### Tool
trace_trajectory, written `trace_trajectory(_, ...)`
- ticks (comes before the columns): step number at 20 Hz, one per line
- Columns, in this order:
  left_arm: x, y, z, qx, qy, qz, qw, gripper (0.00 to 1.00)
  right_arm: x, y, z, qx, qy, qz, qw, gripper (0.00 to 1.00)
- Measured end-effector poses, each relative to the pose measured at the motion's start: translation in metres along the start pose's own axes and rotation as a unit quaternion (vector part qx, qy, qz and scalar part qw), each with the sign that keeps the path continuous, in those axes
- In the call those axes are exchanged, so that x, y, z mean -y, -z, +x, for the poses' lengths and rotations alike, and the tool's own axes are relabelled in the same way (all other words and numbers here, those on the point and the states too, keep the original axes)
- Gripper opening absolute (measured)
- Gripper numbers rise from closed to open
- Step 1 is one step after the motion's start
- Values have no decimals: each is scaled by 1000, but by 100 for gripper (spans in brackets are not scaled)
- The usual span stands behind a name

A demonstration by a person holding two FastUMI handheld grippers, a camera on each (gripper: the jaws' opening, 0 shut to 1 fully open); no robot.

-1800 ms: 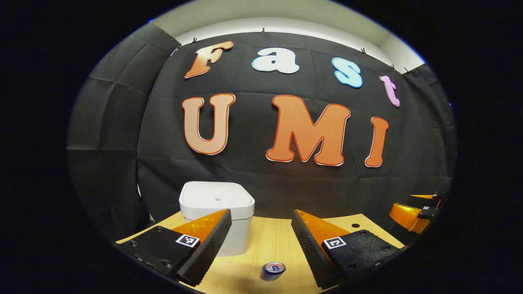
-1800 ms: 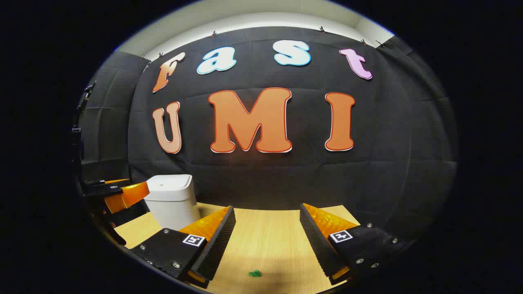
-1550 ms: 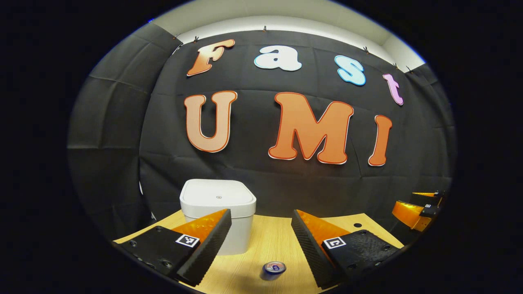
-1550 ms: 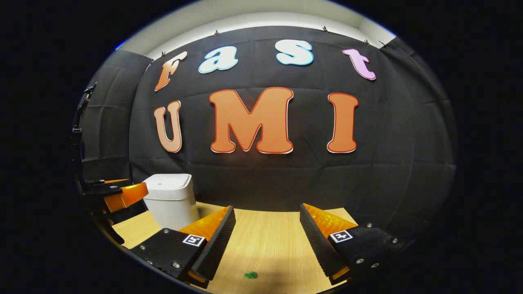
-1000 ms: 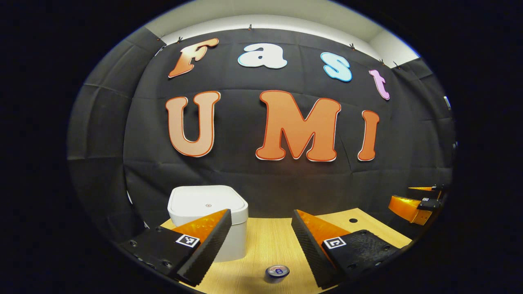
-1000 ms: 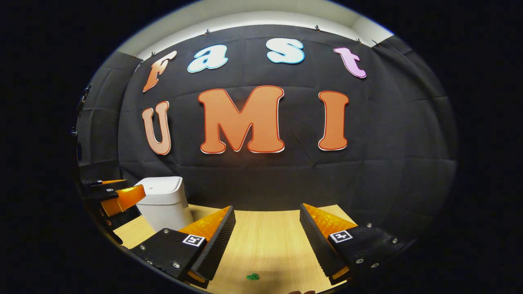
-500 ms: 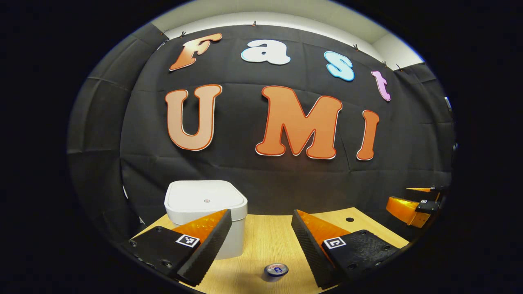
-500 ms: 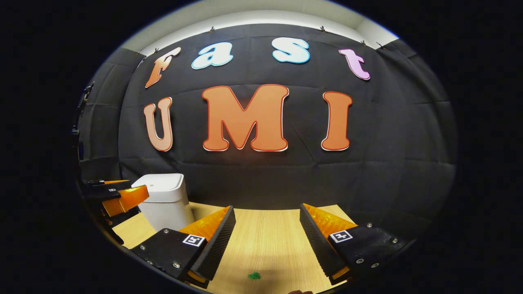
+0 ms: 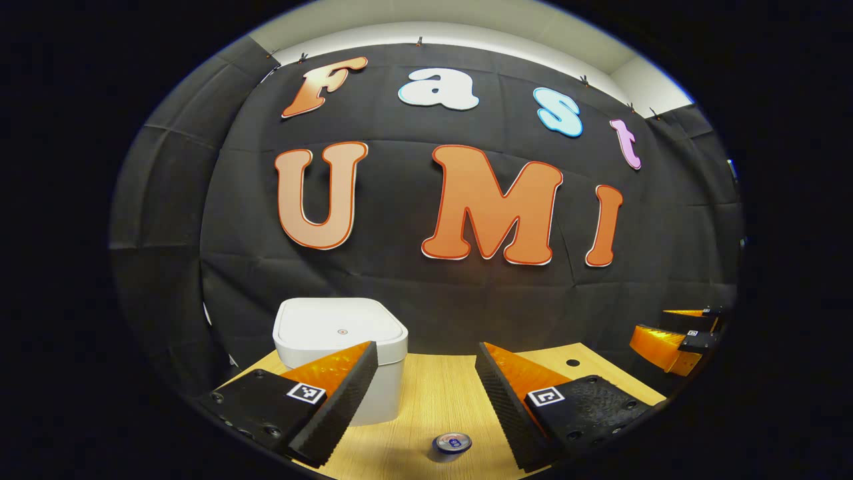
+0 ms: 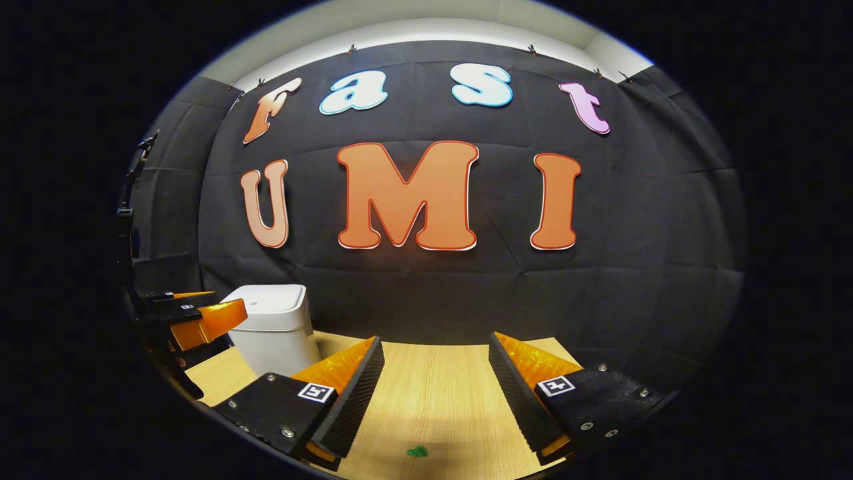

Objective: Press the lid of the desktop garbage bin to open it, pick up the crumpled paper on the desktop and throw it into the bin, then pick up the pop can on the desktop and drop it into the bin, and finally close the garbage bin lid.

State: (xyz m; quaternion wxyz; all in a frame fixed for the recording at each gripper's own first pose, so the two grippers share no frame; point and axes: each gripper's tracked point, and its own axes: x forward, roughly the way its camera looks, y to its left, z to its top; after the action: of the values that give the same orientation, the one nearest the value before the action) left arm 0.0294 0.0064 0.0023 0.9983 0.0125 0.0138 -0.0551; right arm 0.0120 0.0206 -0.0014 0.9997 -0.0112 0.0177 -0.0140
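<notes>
Left gripper view: pop can (image 9: 452,443) upright, top up, between the left gripper's (image 9: 426,373) wide-spread, empty fingers.

Each hand-held gripper (image 9: 426,400) bears screws, square markers.

A pale wooden table (image 10: 433,380) stands against the black cloth wall (image 10: 633,267), with a white ceiling strip (image 9: 466,30) above.
</notes>
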Motion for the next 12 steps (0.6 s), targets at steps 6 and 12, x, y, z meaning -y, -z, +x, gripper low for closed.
trace_trajectory(6,2,1,1,-3,4,2,1000,94,-3,-1,2,-2,-5,-1,1000,95)
trace_trajectory(12,-2,1,2,-4,-1,3,1000,94,0,-4,2,-2,-1,3,1000,95)
